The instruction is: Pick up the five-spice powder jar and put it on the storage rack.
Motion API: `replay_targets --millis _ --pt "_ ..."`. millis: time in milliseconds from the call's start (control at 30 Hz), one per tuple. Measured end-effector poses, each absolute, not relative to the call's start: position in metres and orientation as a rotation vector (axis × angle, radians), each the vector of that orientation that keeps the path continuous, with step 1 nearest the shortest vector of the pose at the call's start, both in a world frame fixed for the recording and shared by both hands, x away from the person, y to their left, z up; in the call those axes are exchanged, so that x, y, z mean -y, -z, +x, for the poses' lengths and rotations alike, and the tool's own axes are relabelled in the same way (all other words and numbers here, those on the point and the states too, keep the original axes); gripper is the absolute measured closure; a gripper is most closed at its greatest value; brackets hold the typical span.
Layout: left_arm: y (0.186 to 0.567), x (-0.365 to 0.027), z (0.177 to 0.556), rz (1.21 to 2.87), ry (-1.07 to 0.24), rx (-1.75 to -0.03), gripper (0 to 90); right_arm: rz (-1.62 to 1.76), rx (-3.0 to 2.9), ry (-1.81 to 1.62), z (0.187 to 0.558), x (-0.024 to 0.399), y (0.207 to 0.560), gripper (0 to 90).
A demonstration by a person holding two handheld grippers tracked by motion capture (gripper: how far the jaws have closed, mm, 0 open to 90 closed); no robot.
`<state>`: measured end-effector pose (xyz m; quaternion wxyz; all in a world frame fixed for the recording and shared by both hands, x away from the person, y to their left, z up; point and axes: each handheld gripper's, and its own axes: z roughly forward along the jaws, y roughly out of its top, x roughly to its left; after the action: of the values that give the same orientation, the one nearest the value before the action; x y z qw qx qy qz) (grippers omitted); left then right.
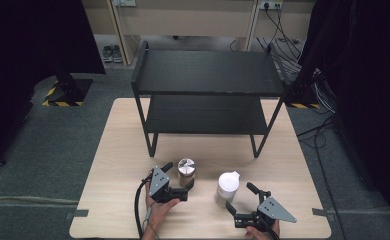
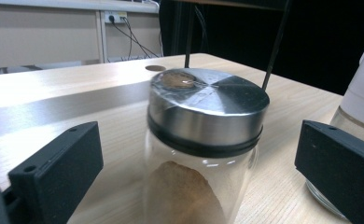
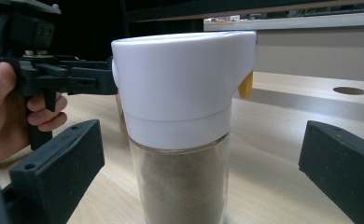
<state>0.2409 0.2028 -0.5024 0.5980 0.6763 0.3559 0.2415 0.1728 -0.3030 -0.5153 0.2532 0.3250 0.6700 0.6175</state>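
Both grippers have jaws apart, left gripper around the steel-lidded jar, right gripper around the white-capped shaker; near the table's front edge, a crooked squeeze could tip either.

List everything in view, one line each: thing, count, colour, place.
Jar: one, clear glass with silver lid, brown contents, table front, between the left gripper's jaws.
Dispenser: one, white top, glass base, brown powder, right of the jar.
Shelf: one, black, two tiers, table rear.
Table: one, light wood.
Shoes: one pair, grey, floor at back left.
Left gripper: one, black, open around the jar.
Right gripper: one, black, open around the dispenser.
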Motion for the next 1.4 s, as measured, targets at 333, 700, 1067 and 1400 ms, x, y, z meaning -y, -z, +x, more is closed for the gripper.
replay_targets --millis 333,700,1067,1400 --pt "0.499 -0.193 0.245 1.606 -0.574 -0.833 5.6 0.884 -1.82 -1.679 0.173 0.303 0.515 0.4" --pt "0.496 -0.188 0.249 1.627 -0.574 -0.862 12.6 0.884 -1.82 -1.679 0.173 0.303 0.515 0.4" --pt "0.494 -0.18 0.251 1.676 -0.614 -0.868 26.1 0.883 -1.821 -1.678 0.173 0.303 0.515 0.4" --pt "0.493 -0.178 0.251 1.687 -0.625 -0.857 30.0 0.883 -1.823 -1.678 0.173 0.303 0.515 0.4"
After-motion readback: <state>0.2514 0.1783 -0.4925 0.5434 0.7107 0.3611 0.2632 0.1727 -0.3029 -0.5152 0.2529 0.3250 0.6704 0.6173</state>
